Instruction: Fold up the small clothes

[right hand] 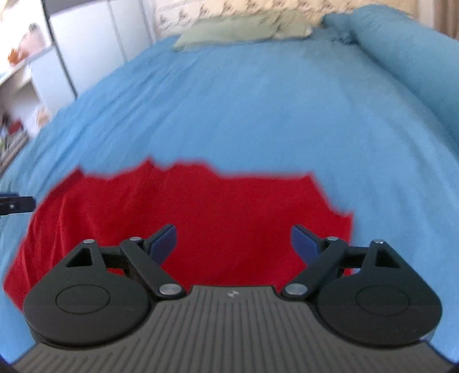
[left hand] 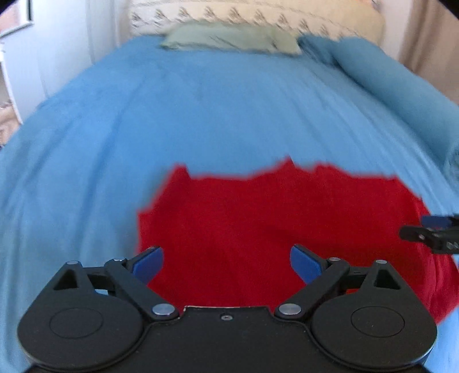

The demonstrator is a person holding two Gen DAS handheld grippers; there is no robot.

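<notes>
Nearest me, left gripper (left hand: 226,265): jaws spread wide, blue pads (left hand: 149,264) apart, nothing between them. It hangs over the near edge of the red cloth (left hand: 258,223); I can't tell whether it touches the fabric.

Right gripper (right hand: 233,244): same stance, jaws wide, blue pads (right hand: 165,242) well apart, holding nothing, poised over the near part of the cloth (right hand: 200,206). In the left view its tip pokes in at the right edge (left hand: 430,233), over the cloth's right side. In the right view the left gripper's tip shows at the left edge (right hand: 15,205), just beside the cloth's left border.

The cloth lies spread on the blue bedspread (left hand: 200,114), close to the near end of the bed, both grippers side by side above it. Its far edge is ragged and uneven; soft folds run down the side nearest the left gripper. Both views are motion-blurred, so I can't make out what garment it is.

Farther off: a rolled blue bolster (right hand: 401,46) along the right side of the bed. At the far end, a pale green pillow (left hand: 229,38) against a patterned cream headboard (left hand: 258,14). White shelving (right hand: 28,57) left of the bed
</notes>
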